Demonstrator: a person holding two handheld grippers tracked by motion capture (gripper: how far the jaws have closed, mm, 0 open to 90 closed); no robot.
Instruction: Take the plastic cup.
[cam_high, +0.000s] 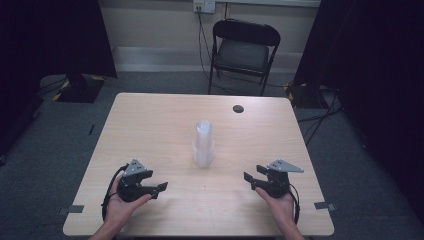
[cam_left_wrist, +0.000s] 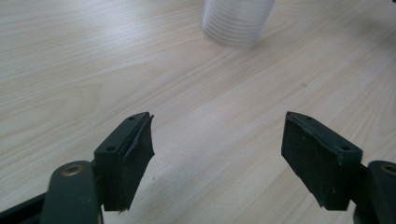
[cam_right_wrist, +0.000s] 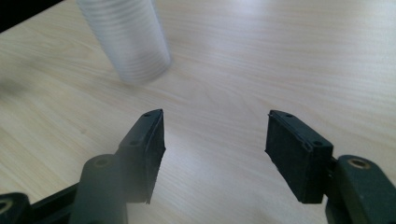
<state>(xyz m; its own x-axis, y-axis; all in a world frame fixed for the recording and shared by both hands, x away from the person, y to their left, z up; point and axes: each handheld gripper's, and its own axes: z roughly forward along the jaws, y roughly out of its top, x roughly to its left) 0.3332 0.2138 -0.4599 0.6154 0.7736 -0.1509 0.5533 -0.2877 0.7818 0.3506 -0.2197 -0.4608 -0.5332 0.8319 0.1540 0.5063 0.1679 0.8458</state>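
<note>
A stack of clear plastic cups (cam_high: 203, 143) stands upside down near the middle of the light wooden table (cam_high: 150, 125). My left gripper (cam_high: 161, 188) rests low at the front left, held in a hand, its jaws open with nothing between them. Its own view has the open gripper (cam_left_wrist: 217, 140) over bare wood and the cup stack (cam_left_wrist: 237, 21) ahead. My right gripper (cam_high: 248, 180) sits at the front right, also open and empty. In the right gripper view the gripper (cam_right_wrist: 215, 135) faces the cup stack (cam_right_wrist: 128, 39), which lies ahead to the left.
A small dark round disc (cam_high: 238, 108) is set in the table near its far right edge. A black folding chair (cam_high: 243, 52) stands behind the table. Dark curtains hang at both sides, and cables run across the floor.
</note>
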